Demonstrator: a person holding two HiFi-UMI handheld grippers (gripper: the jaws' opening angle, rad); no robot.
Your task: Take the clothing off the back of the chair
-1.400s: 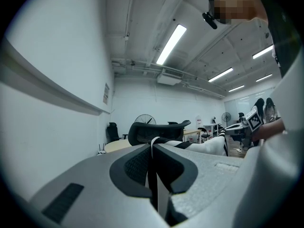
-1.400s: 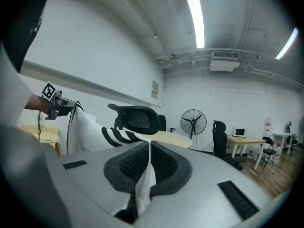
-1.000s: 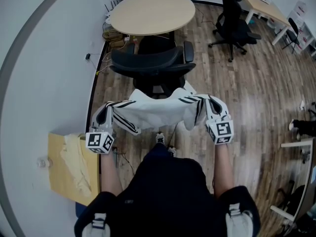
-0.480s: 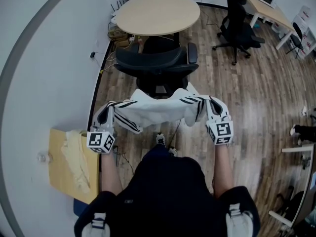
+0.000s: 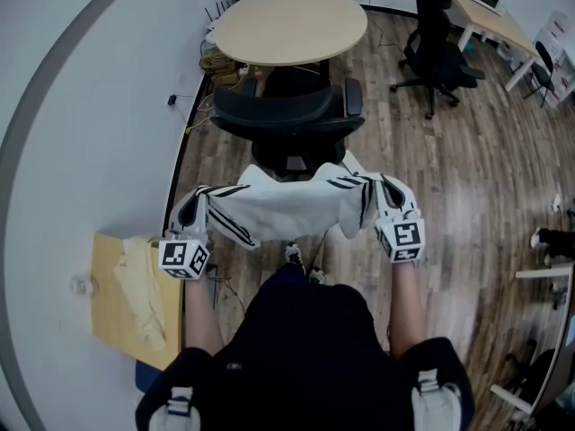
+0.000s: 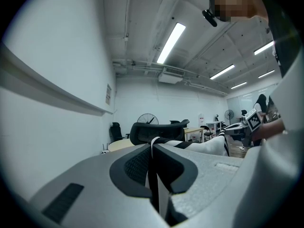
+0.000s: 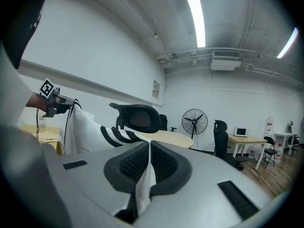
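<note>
The clothing (image 5: pixel 283 203), white with black stripes, hangs spread out in the air, one end pinched in the left gripper (image 5: pixel 192 206) and the other in the right gripper (image 5: pixel 381 191). It is off the back of the black chair (image 5: pixel 286 115), which stands just beyond it.

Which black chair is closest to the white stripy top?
The black office chair at the round wooden table, just beyond the white black-striped garment. A second black office chair stands far off by the rectangular desk.
</note>
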